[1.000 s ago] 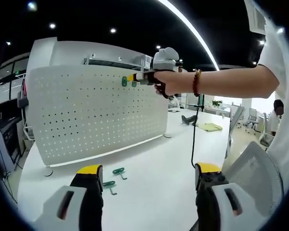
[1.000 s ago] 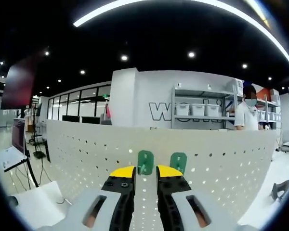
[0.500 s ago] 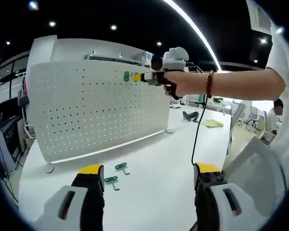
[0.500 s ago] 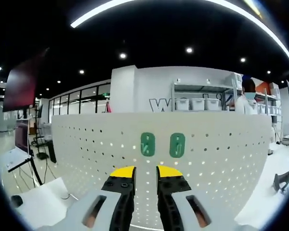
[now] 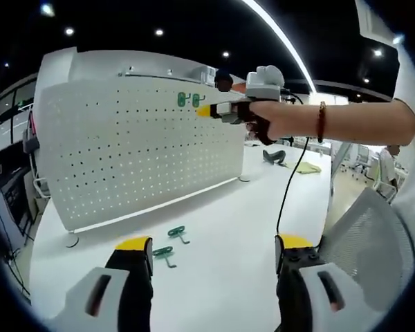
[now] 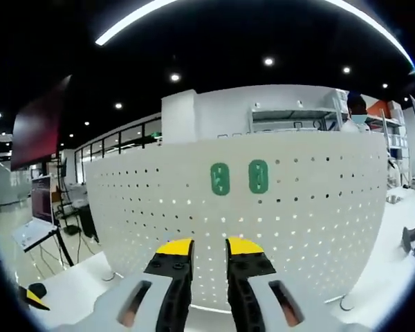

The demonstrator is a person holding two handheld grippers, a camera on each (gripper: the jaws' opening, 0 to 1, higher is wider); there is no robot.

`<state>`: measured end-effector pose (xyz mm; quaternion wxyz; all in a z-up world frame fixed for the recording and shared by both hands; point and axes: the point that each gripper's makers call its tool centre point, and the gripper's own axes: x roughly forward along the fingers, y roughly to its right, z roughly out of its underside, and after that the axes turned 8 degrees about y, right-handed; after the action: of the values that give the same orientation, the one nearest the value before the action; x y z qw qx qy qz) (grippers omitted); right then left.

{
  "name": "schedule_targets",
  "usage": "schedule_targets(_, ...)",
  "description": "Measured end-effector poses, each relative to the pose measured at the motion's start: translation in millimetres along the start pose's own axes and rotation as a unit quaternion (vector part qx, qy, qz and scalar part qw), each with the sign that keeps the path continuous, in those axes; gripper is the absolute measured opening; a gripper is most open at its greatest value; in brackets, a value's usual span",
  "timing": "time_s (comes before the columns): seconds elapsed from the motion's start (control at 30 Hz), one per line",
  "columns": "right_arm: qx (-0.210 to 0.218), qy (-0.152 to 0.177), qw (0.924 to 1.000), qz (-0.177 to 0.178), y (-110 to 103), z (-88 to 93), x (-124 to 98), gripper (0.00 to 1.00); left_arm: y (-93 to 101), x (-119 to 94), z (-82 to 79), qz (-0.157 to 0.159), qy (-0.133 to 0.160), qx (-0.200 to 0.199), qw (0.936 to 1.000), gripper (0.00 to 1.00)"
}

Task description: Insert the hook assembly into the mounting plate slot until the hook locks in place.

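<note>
A white pegboard mounting plate (image 5: pixel 124 159) stands upright on the white table (image 5: pixel 228 214). Two green hooks (image 5: pixel 187 100) hang side by side near its top edge; the right gripper view faces them as the left hook (image 6: pixel 220 178) and the right hook (image 6: pixel 258 176). My right gripper (image 6: pixel 209 246) sits back from the board, below the hooks, jaws close together with nothing between them. The left gripper view shows it (image 5: pixel 205 111) held by a hand (image 5: pixel 277 124), its tip just right of the hooks. My left gripper (image 5: pixel 214 243) is open, low over the table. Two loose green hooks (image 5: pixel 169 243) lie near its left jaw.
A mesh chair back (image 5: pixel 363 235) stands at the right of the table. A black object (image 5: pixel 273 157) and a yellow-green cloth (image 5: pixel 306 167) lie further along it. A cable (image 5: pixel 285 194) hangs from the right gripper. Shelving and a person (image 6: pixel 353 114) are behind the board.
My right gripper has drawn back from the pegboard; the hook that was at its tips now stays on the board beside the other. The left gripper has barely moved.
</note>
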<state>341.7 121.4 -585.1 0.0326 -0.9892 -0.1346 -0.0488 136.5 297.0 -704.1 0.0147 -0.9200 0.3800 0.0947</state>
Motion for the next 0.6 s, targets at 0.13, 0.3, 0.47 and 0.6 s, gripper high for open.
schedule_targets(0.13, 0.012, -0.009, 0.9999, -0.001, -1, 11.0, -7, 0.20, -4.7, 4, 3.5, -0.003, -0.008, 0.003, 1.0000, 0.73)
schedule_targets(0.3, 0.015, -0.016, 0.9995, -0.024, -14, 22.0, -15, 0.25, -11.4, 2, 7.5, -0.002, -0.020, 0.010, 0.9998, 0.73)
schedule_targets(0.47, 0.029, -0.030, 0.9981, -0.046, -23, 37.9, -23, 0.28, -17.3, 1, 10.3, -0.004, -0.028, 0.014, 0.9995, 0.72)
schedule_targets(0.6, 0.031, -0.037, 0.9973, -0.056, -30, 44.9, -30, 0.28, -18.6, 1, 15.9, -0.003, -0.036, 0.013, 0.9993, 0.70)
